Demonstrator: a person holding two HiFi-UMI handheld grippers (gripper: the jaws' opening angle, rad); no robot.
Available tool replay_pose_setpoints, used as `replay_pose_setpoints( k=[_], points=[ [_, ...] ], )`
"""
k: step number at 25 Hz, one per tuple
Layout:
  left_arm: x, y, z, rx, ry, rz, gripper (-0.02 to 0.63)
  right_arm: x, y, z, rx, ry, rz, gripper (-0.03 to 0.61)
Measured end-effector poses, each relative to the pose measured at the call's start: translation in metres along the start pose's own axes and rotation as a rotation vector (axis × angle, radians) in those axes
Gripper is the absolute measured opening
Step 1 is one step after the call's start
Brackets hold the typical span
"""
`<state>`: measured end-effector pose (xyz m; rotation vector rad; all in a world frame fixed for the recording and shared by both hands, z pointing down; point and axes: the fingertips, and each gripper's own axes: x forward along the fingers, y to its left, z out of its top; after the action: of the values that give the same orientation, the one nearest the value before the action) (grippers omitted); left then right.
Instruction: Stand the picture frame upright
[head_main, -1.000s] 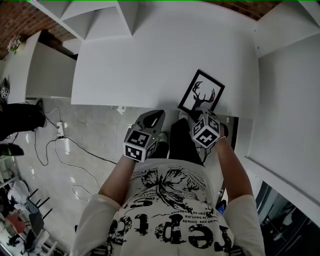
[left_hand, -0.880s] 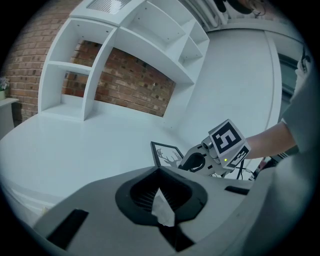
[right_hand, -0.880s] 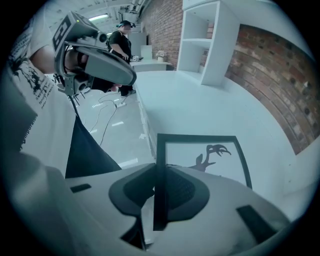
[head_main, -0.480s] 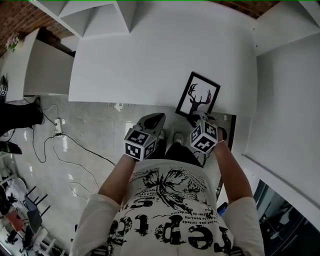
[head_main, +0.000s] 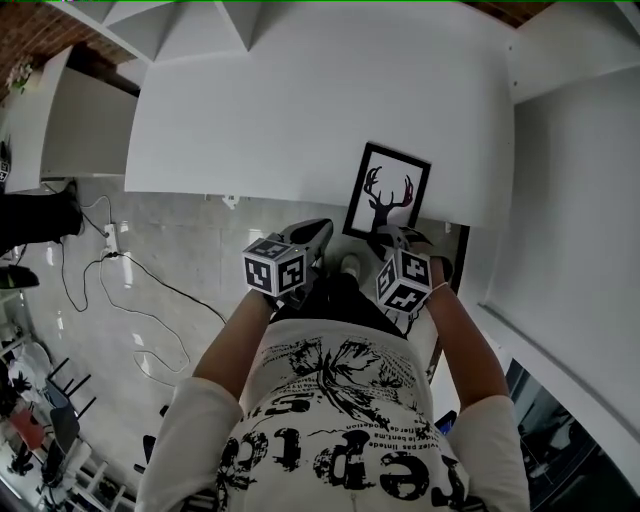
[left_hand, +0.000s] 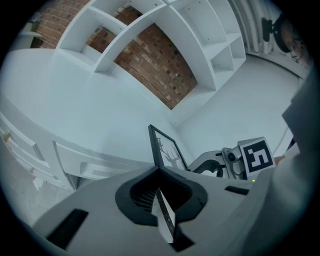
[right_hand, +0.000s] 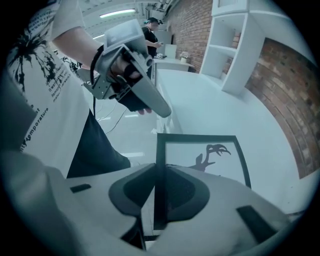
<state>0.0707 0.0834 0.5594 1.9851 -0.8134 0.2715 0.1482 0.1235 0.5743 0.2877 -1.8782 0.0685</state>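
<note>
A black picture frame (head_main: 388, 190) with a deer silhouette is at the near right of the white table (head_main: 300, 100). My right gripper (head_main: 393, 238) is shut on its near edge; in the right gripper view the jaws (right_hand: 159, 167) clamp the frame's black border, and the deer print (right_hand: 210, 152) shows beyond. From the left gripper view the frame (left_hand: 167, 150) looks tipped up off the table. My left gripper (head_main: 318, 232) hangs beside it at the table's front edge, shut with nothing in it (left_hand: 159, 172). It does not touch the frame.
White shelving (left_hand: 200, 45) against a brick wall stands behind the table. A white counter (head_main: 580, 200) runs along the right. Cables (head_main: 110, 270) trail on the floor to the left. A person (right_hand: 150, 27) stands far off in the room.
The right gripper has swung the frame to sit straighter and a little further left. The left gripper has rolled and shifted slightly along the table's front edge.
</note>
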Motion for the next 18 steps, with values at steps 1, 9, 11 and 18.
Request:
replay_pose_setpoints(
  k=[1, 9, 11, 18],
  points=[
    [0.003, 0.002, -0.001, -0.019, 0.003, 0.005, 0.006, -0.001, 0.002, -0.001, -0.009, -0.001, 0.007, 0.072],
    [0.031, -0.001, 0.0, -0.205, 0.002, -0.054, 0.101, -0.008, 0.022, -0.008, -0.065, 0.0, 0.028, 0.072],
    [0.04, -0.004, -0.004, -0.243, 0.019, -0.092, 0.162, -0.008, 0.027, -0.01, -0.078, -0.007, 0.035, 0.072],
    [0.064, -0.014, -0.019, -0.339, 0.107, -0.18, 0.209, -0.012, 0.039, -0.014, -0.131, -0.012, 0.063, 0.072]
  ],
)
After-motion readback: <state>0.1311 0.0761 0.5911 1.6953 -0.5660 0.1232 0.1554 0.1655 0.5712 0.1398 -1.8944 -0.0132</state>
